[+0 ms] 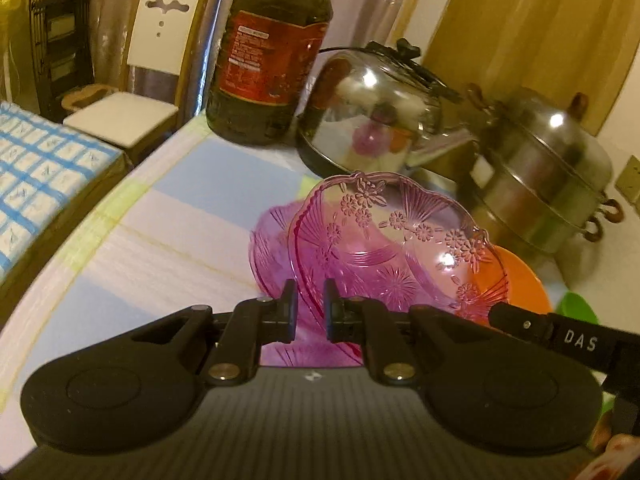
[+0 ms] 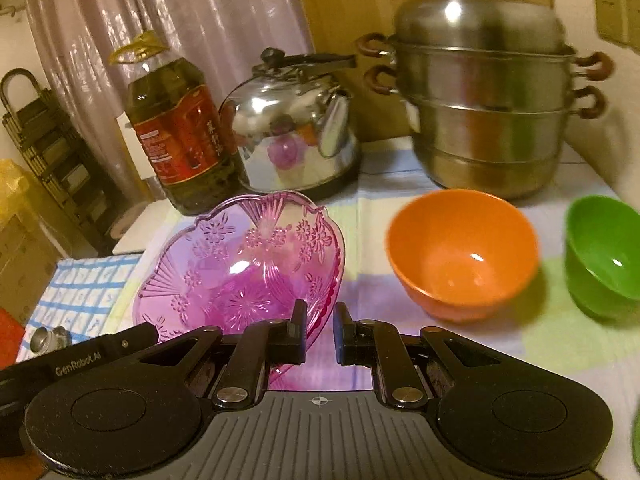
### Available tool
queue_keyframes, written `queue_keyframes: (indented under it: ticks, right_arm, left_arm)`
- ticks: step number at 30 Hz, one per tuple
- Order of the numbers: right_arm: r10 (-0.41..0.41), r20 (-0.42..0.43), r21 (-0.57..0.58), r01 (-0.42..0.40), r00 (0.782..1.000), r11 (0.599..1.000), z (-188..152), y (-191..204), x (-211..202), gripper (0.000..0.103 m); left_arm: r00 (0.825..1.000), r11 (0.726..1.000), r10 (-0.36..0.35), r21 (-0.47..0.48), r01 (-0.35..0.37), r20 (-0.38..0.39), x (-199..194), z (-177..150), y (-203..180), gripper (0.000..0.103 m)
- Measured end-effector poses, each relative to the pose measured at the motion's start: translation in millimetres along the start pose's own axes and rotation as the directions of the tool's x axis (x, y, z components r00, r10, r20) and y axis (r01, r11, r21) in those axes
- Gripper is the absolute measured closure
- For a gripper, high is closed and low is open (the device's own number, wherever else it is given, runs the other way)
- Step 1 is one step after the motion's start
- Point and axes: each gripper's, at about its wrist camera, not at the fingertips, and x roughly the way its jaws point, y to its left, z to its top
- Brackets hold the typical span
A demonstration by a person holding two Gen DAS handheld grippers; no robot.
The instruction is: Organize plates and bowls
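Observation:
A pink see-through glass dish (image 1: 392, 240) with a scalloped rim and flower pattern hangs tilted just above the tablecloth, throwing a pink shadow. My left gripper (image 1: 311, 312) is shut on its near rim. My right gripper (image 2: 321, 330) is shut on the opposite rim of the same dish (image 2: 240, 264). The right gripper's black body (image 1: 568, 336) reaches in from the right in the left wrist view. An orange bowl (image 2: 460, 256) and a green bowl (image 2: 604, 256) stand upright on the table to the right of the dish.
At the back of the table stand an oil bottle (image 2: 176, 132), a shiny kettle (image 2: 292, 132) and a stacked steel steamer pot (image 2: 488, 112). A blue checked cloth (image 1: 40, 168) and a white chair (image 1: 152, 60) lie beyond the table's left edge.

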Motion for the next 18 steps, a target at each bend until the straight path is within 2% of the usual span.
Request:
queue_keyframes:
  ticks: [4,7,13,18]
  right_arm:
    - [0.006,-0.042,0.006,-0.006,0.999,1.000,13.2,4.3,41.2,0.090]
    - [-0.007,-0.073,0.000,0.007,0.997,1.000,14.6,4.7,65.9,0.090]
    - [-0.023,-0.118,-0.032,0.019,0.993,0.999,10.5,2.5,94.9,0.090]
    - [-0.052,-0.122,-0.076,0.043,0.991,0.996,8.6,8.2,106.9,0.090]
  left_arm:
    - [1.000,0.999,0.031,0.038,-0.031,0.008,25.0,14.2,3.8,0.092]
    - [0.999,0.998,0.047,0.053,-0.046,-0.021,44.5,16.5,7.0,0.092]
    - [0.996,0.995,0.076,0.073,-0.072,-0.052,67.0,14.2,8.9,0.092]
    - [0.993,0.993,0.098,0.076,-0.092,-0.070,73.9,13.0,8.0,0.091]
